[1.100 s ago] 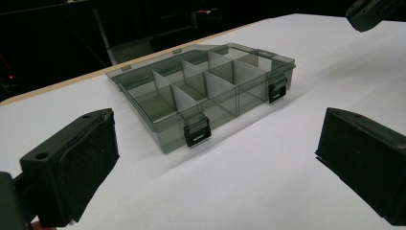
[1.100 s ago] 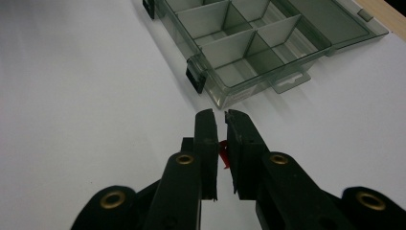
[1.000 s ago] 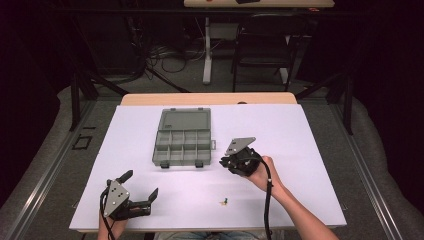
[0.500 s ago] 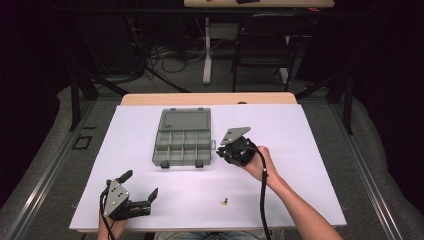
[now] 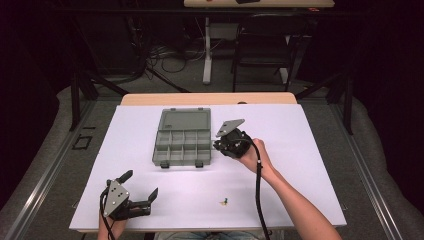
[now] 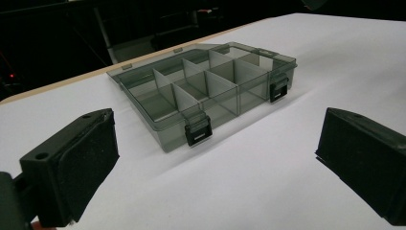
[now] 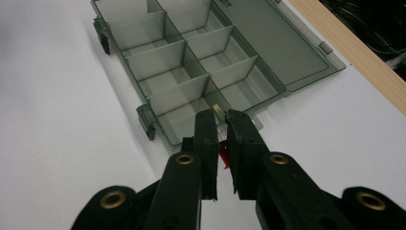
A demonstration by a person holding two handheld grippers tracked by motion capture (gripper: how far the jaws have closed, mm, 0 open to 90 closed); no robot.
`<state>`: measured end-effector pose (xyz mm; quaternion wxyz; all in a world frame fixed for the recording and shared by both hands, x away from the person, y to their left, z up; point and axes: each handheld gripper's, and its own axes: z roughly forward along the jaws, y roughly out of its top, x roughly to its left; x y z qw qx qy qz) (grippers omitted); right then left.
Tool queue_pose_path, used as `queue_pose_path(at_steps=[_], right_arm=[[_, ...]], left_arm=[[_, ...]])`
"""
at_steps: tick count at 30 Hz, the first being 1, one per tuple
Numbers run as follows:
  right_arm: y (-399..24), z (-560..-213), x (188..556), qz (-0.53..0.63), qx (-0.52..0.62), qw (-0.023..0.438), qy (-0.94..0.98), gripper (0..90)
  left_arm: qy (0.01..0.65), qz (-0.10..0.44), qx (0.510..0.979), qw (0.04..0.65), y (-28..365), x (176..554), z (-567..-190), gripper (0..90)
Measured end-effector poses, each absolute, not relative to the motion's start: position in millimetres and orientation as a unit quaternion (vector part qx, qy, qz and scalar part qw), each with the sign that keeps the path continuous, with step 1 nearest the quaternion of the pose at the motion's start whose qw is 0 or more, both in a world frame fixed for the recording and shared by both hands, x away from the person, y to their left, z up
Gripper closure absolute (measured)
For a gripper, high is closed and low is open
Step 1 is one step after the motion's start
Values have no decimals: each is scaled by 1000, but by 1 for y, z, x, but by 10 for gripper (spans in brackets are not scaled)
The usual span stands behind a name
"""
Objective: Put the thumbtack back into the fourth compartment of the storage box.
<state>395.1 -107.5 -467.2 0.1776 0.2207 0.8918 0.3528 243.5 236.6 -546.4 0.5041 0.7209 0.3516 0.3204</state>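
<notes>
Currently left hand-held gripper sits low at the near left of the white table, jaws wide apart, nothing between them, well apart from the work. Smoky-grey clear plastic compartment box lies mid-table with its lid flat open on the far side, long axis running near-to-far. Right hand-held gripper is just beside the box's right edge, by far the nearer hand. Its jaws are pinched almost together on a tiny pale part with a red bit showing behind; what it is I cannot tell. Box lies left of those tips, nearest right-edge compartment just ahead of them: my read, short move left, then release. Small yellow-green piece lies loose near the front edge.
</notes>
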Motion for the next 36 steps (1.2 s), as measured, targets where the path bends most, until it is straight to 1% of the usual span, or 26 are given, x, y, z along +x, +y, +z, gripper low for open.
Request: queue_pose_path(at_steps=[9, 20, 36], right_arm=[[-101, -467, 404, 346, 223, 182, 893, 832], [-94, -453, 422, 341, 227, 194, 891, 832], [-71, -453, 445, 328, 226, 190, 897, 833]], left_arm=[[352, 321, 720, 504, 237, 243, -546, 1], [351, 321, 721, 504, 236, 243, -546, 1], [353, 322, 721, 502, 237, 243, -546, 1]])
